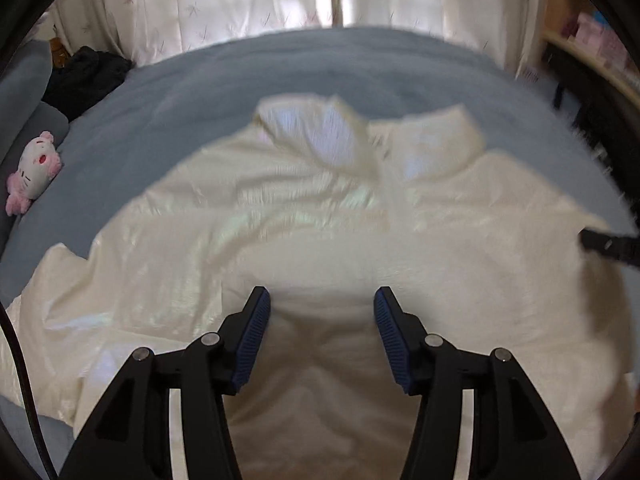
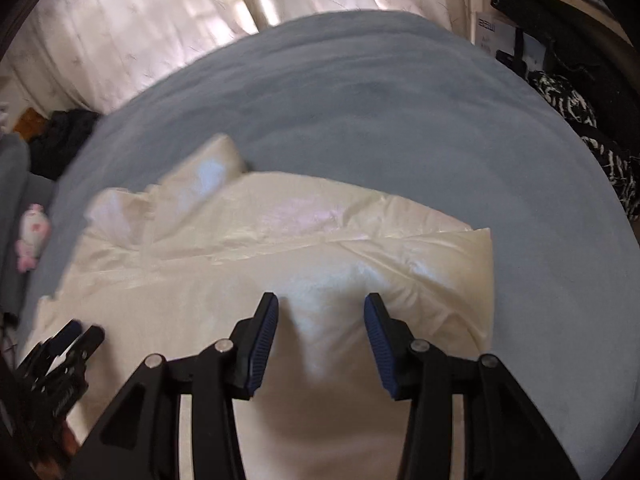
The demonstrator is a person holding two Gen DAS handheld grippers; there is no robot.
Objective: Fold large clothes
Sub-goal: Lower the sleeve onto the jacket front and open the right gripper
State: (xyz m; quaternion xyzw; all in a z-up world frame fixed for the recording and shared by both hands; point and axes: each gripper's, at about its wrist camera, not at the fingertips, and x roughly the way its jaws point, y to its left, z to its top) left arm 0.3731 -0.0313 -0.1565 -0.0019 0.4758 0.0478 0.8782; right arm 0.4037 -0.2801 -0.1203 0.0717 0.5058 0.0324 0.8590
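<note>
Left wrist view: left gripper [image 1: 322,300] pinching a bunched fold of glossy cream padded jacket [image 1: 280,216] on blue-grey bedspread [image 1: 240,80].
Right wrist view: right gripper [image 2: 321,306] gripping a raised jacket fold too.

Left tongs [image 1: 322,304] pinch a bunched cream garment [image 1: 304,216] on blue bedding [image 1: 240,76].

Glossy cream garment [image 1: 304,240] on a plain grey-blue bed [image 1: 320,68]; black tongs [image 1: 322,308] with blue pads [image 1: 256,344]; pink-and-white plush toy [image 1: 34,172]; curtains [image 1: 200,4] seemingly sprigged, though blurred.
</note>
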